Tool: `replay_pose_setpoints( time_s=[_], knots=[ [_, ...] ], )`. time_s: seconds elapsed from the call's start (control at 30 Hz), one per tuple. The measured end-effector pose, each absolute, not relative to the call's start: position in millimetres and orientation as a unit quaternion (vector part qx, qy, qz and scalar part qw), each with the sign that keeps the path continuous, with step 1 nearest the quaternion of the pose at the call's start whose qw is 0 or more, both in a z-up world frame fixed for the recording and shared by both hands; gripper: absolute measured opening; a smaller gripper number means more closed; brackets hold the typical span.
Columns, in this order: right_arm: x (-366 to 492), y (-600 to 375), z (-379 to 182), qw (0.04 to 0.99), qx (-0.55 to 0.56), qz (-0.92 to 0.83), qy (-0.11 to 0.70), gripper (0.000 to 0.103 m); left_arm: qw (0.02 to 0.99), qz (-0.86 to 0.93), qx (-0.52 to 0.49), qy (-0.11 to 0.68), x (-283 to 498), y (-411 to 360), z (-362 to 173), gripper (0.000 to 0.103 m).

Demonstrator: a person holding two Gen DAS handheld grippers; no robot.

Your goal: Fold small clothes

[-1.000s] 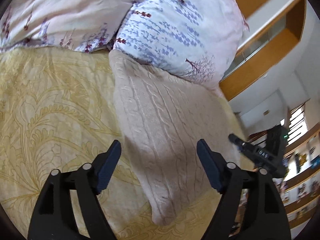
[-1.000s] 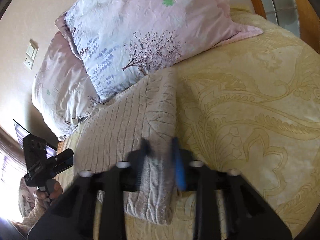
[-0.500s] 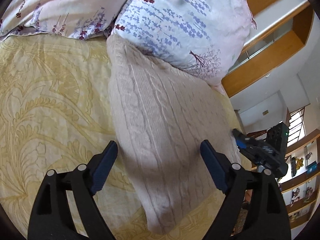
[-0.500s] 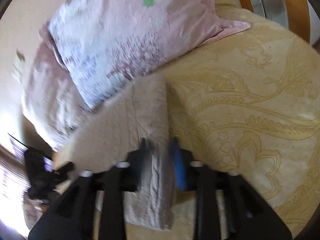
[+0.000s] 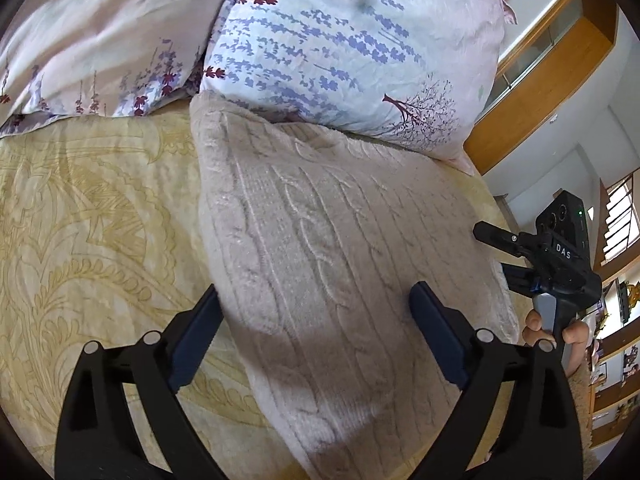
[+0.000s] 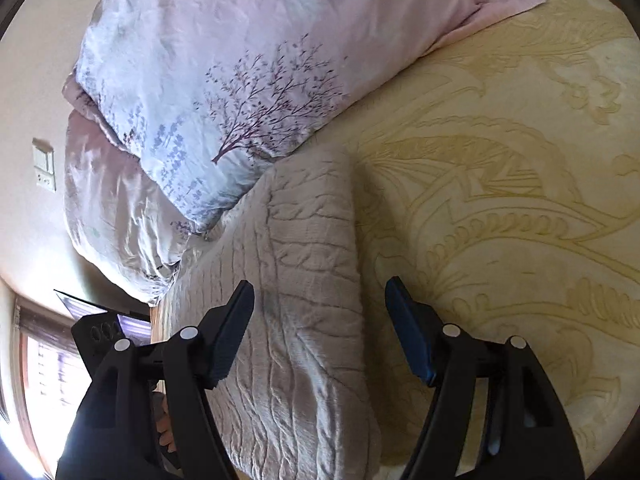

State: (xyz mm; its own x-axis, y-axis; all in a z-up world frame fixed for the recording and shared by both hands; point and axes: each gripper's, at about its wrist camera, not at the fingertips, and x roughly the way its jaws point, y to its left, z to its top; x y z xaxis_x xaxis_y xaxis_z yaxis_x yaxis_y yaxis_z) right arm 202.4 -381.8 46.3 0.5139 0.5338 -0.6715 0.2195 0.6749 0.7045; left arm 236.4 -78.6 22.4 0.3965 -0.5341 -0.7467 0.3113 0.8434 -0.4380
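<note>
1. The beige cable-knit sweater (image 5: 340, 272), already folded into a long thick panel, lies flat on the cream bedspread with a gold leaf pattern (image 5: 80, 220), its far end tucked against the white pillow printed with lilac sprigs and a tree (image 5: 340, 48).
2. The left gripper (image 5: 316, 332) hangs over the near end of the panel, jaws spread wide. They have just been opening, and the knit runs between them with neither pad pressing on it.
3. The right gripper (image 6: 320, 332) has just let its jaws open too. It now straddles the sweater's folded edge (image 6: 356, 280): one finger stands above the knit, the other above bare bedspread just beside it, and nothing is clamped.
4. In the left view the right gripper's black body shows off to the side past the sweater, with the person's hand (image 5: 560, 332) wrapped around its handle.
5. Handling, as I read it: the sweater is soft, plush and floppy, light but bulky where the layers stack. It should sag from any single pinch, and the upper layer may slide off the lower one.
6. Best hold, by my judgement, is the two near corners, one per gripper, each bite taking the full stack of layers.
7. A second pale pillow (image 5: 100, 40) sits beyond the left gripper, clear of the work.
</note>
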Motion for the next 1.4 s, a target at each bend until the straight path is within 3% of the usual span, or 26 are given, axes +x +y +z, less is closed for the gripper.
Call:
replay_pose_setpoints(
  time_s=[0.17, 0.33, 0.43, 0.47, 0.57, 0.63, 0.7, 1.07, 1.23, 1.3, 1.4],
  knots=[
    [205.1, -376.3, 39.4, 0.762, 0.401, 0.131, 0.492, 0.053, 0.823, -0.26, -0.122, 0.49, 242.5, -84.9, 17.7, 0.093],
    [205.9, -370.7, 37.9, 0.762, 0.401, 0.143, 0.488, 0.049, 0.822, -0.262, -0.123, 0.49, 245.3, -89.8, 15.5, 0.093],
    [204.0, -368.5, 34.0, 0.757, 0.41, 0.157, 0.485, 0.039, 0.822, -0.262, -0.126, 0.49, 247.0, -94.7, 15.1, 0.092],
    [202.8, -367.6, 33.5, 0.755, 0.414, 0.162, 0.482, 0.035, 0.822, -0.263, -0.127, 0.489, 247.0, -96.0, 14.9, 0.09],
    [195.2, -365.4, 39.6, 0.754, 0.427, 0.178, 0.465, 0.032, 0.824, -0.274, -0.134, 0.478, 243.8, -94.3, 17.4, 0.067],
    [188.7, -357.8, 51.8, 0.758, 0.428, 0.194, 0.453, 0.031, 0.824, -0.282, -0.151, 0.468, 240.5, -86.2, 21.7, 0.045],
    [183.9, -348.3, 63.6, 0.763, 0.421, 0.205, 0.445, 0.031, 0.815, -0.296, -0.176, 0.465, 237.3, -76.0, 26.0, 0.04],
    [203.8, -249.1, 106.1, 0.796, 0.332, 0.273, 0.427, 0.028, 0.854, -0.267, -0.162, 0.416, 200.0, 7.3, 67.8, 0.039],
    [232.1, -201.8, 79.0, 0.811, 0.272, 0.247, 0.455, 0.028, 0.86, -0.2, -0.181, 0.433, 220.8, 68.1, 52.7, 0.047],
    [241.5, -194.7, 55.2, 0.807, 0.259, 0.206, 0.49, 0.035, 0.853, -0.151, -0.197, 0.459, 234.5, 85.5, 29.5, 0.052],
    [237.0, -212.0, 51.9, 0.791, 0.312, 0.207, 0.485, 0.037, 0.838, -0.168, -0.25, 0.456, 233.3, 103.0, 16.7, 0.058]
  ],
)
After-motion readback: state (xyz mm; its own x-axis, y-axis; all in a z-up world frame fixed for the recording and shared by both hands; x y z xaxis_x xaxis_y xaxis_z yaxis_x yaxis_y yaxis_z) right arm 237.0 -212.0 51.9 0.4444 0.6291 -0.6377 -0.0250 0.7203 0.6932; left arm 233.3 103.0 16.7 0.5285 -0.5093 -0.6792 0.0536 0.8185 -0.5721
